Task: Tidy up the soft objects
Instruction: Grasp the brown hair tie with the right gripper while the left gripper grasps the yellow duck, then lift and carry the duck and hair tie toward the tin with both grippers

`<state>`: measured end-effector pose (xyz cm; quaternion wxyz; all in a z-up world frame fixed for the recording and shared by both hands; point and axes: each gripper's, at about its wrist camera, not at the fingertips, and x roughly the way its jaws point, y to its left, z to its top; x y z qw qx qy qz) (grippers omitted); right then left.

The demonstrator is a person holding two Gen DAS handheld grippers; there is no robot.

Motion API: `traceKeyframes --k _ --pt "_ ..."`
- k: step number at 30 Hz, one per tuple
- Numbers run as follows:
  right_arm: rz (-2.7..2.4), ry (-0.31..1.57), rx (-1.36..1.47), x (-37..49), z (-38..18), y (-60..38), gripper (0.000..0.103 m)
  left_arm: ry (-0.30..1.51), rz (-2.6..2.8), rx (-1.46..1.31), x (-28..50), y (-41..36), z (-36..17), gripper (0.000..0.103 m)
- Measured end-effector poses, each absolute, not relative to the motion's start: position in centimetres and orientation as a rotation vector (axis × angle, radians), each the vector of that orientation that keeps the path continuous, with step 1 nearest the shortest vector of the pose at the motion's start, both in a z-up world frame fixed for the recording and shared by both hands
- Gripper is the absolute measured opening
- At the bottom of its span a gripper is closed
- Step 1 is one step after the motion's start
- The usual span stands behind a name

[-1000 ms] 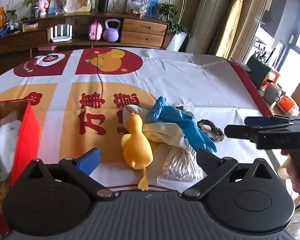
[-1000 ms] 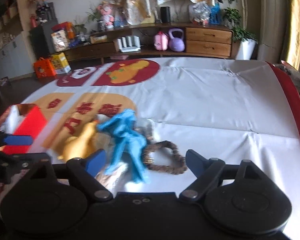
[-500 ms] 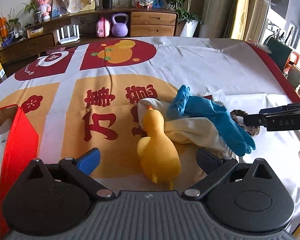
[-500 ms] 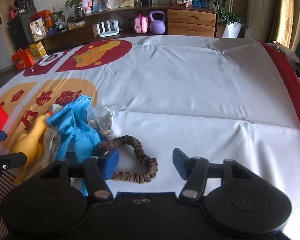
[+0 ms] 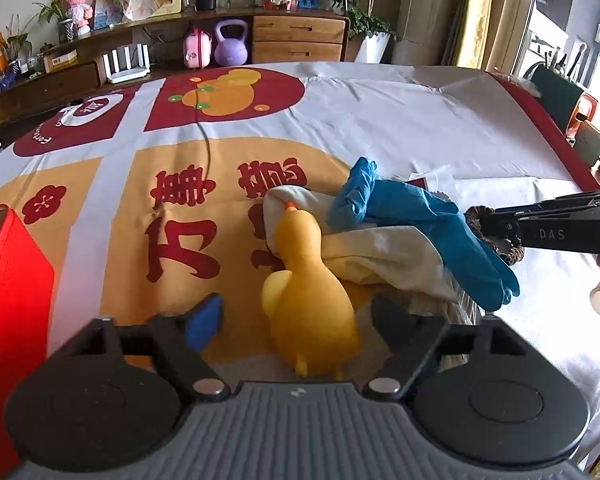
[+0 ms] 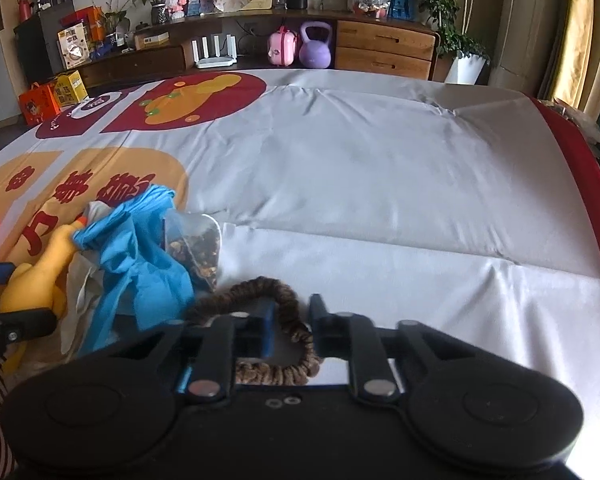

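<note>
Left view, tool: left tool (image 5: 296, 316) stands wide open and holds nothing, its fingers either side of the duck (image 5: 310, 292).
Left view, pile: duck lies on the surface (image 5: 380, 112) with its head touching a cream cloth (image 5: 372, 252); a blue glove (image 5: 420, 224) drapes over the cloth.
Left view, box: red box (image 5: 12, 280) sits at the left edge, well apart from the pile.
Left view, handling: duck looks like soft, light rubber that will squash; my judgement is to take it across the body, not the thin neck.
Left view, hidden: something pale and stringy under the cloth is too covered to name; the box is cut off by the frame.
Right view, tool: right tool (image 6: 290, 322) is nearly closed on the scrunchie (image 6: 276, 340), one band of the loop between its fingers.
Right view, scrunchie: it lies on the surface just right of the glove (image 6: 140, 264), beside a clear bag (image 6: 196, 244) of dark bits.
Right view, handling: scrunchie is light, limp and stretchy, so a pinch on one band should do.
Right view, hidden: whether the pads actually squeeze the band is hard to tell; the tool body covers the near part of the loop.
</note>
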<state>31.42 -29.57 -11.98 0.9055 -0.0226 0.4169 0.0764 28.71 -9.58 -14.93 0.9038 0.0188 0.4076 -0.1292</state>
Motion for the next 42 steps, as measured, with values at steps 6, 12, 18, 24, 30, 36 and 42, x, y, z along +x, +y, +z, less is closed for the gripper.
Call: traceKeyframes --k 6,12,18,24,30,36,42 --pt "0.154 0.853 -0.054 31.1 -11.9 -29.2 0.008 0.847 -0.288 0.038 28.6 -9.8 -14.8 0.045" --pt "0.153 0.849 0.01 30.2 -11.1 -29.8 0.008 0.85 -0.294 0.026 28.5 -9.7 -14.2 0.035" --pt "0.173 0.812 0.055 28.3 -9.0 -29.8 0.008 0.839 -0.282 0.004 27.8 -9.2 -13.3 0.033" --pt "0.202 0.776 0.104 25.7 -6.3 -29.6 0.008 0.832 -0.262 -0.003 26.3 -8.3 -12.1 0.032" --pt "0.219 0.738 0.123 23.3 -3.7 -29.3 0.008 0.824 -0.238 -0.025 24.7 -7.0 -10.6 0.031" --pt "0.24 0.718 0.137 21.1 -1.5 -28.6 0.008 0.802 -0.209 -0.04 22.7 -5.5 -8.3 0.031" --pt "0.279 0.713 0.15 19.1 0.3 -27.0 0.008 0.764 -0.218 -0.081 20.4 -3.8 -5.7 0.03"
